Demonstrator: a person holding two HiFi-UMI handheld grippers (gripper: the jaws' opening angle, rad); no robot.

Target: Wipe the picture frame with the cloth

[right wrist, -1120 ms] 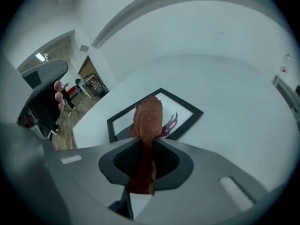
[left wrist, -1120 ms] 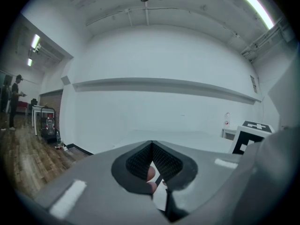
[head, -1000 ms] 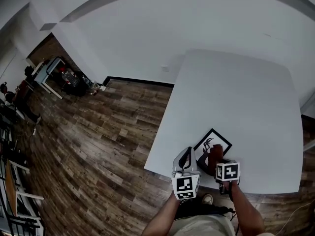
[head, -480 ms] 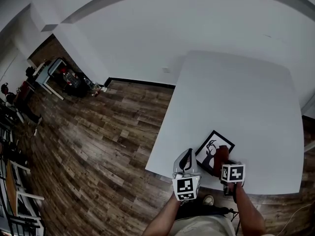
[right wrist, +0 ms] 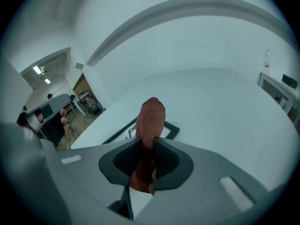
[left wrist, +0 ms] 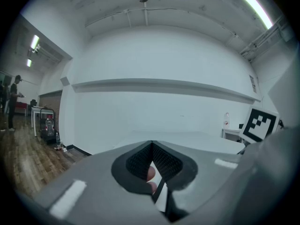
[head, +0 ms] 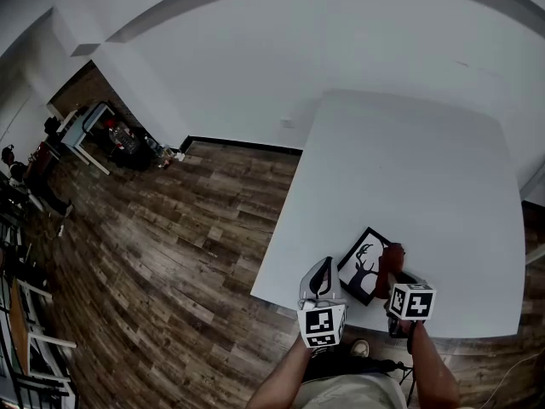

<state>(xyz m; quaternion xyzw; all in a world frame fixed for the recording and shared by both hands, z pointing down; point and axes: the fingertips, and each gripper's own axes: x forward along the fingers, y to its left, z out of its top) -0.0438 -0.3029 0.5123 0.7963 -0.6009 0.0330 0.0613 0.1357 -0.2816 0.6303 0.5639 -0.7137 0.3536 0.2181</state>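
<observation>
I have the right gripper [right wrist: 149, 146] clamped on the reddish-brown cloth [right wrist: 152, 118], which sticks out past the jaws as a rounded wad. In the head view that cloth [head: 392, 261] sits at the right-hand side of the black picture frame [head: 364, 264], which lies flat near the front edge of the white table [head: 409, 169]. From the right gripper view the frame [right wrist: 171, 130] is directly under and behind the wad. I can't quite tell whether the cloth is pressing on the glass or riding just above it.

My left gripper [left wrist: 152, 145] has its jaws pressed together on nothing. It is raised off the table's front corner, just beside the frame, and aimed at the far wall.

I judge this as mid-wipe. The next stroke needs the wad kept down on the glass and drawn back across the silhouette print toward the left edge, with the frame kept from sliding.
</observation>
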